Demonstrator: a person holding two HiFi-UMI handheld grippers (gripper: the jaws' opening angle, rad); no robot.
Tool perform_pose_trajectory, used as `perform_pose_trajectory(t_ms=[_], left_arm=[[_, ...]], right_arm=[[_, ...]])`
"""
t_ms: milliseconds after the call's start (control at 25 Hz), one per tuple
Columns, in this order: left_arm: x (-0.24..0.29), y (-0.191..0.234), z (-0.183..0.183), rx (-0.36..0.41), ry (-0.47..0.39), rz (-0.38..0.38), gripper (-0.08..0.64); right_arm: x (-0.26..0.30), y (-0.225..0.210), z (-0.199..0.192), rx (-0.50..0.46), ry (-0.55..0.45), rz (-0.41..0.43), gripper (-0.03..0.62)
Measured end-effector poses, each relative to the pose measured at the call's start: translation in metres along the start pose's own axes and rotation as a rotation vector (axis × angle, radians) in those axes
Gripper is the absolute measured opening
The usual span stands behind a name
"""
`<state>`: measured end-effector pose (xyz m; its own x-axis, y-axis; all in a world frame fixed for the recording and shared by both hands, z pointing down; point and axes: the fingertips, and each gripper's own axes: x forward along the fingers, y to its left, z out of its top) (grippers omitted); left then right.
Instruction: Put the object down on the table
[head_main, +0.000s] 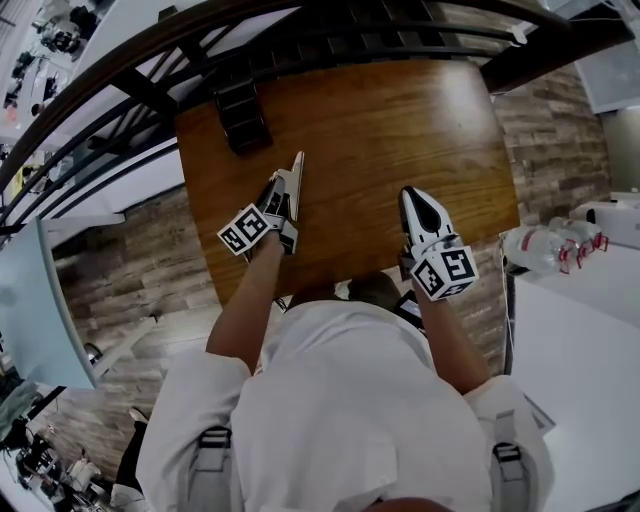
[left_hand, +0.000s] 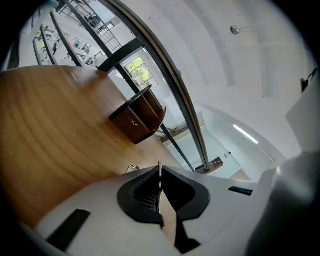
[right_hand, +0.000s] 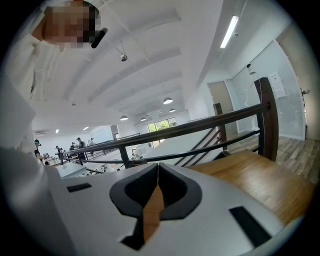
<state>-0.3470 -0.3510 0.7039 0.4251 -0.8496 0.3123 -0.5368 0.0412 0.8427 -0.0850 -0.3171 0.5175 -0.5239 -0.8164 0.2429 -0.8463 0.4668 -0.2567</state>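
A dark brown box (head_main: 240, 112) stands on the wooden table (head_main: 400, 130) near its far left corner. In the left gripper view the box (left_hand: 137, 119) sits upright on the table (left_hand: 50, 135), ahead of the jaws and apart from them. My left gripper (head_main: 298, 160) hovers over the table's left part, short of the box, and its jaws (left_hand: 159, 167) are shut with nothing between them. My right gripper (head_main: 408, 195) is over the near right part, shut and holding nothing (right_hand: 158, 166). The table (right_hand: 260, 175) lies below and to the right of it.
A dark metal railing (head_main: 120, 90) curves round the table's far side, also visible in the right gripper view (right_hand: 200, 127). At the right stands a white table (head_main: 590, 330) with plastic bottles (head_main: 540, 245). Wood-look flooring surrounds the table. People stand far off in the hall (right_hand: 80, 144).
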Motion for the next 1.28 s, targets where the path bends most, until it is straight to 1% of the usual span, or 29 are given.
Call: perform_pose_trajectory(t_ms=[120,480,1000,1280], left_arm=[[0.004,0.006,-0.003,0.004,0.006,0.016,0.018],[0.008,0.007,-0.007,0.010,0.011,0.030,0.018],[0.010,0.017,-0.015,0.001,0.016,0.062,0.020],[0.006,0.023,-0.019,-0.010,0.014,0.067,0.025]], right_arm=[[-0.001,-0.003,-0.003,0.004,0.002,-0.007,0.026],[-0.006,-0.008,-0.003,0.011,0.014,-0.008,0.026],[-0.008,-0.012,-0.004,0.017,0.019,-0.002,0.026],[-0.013,-0.010,-0.006,0.021,0.016,-0.002,0.026]])
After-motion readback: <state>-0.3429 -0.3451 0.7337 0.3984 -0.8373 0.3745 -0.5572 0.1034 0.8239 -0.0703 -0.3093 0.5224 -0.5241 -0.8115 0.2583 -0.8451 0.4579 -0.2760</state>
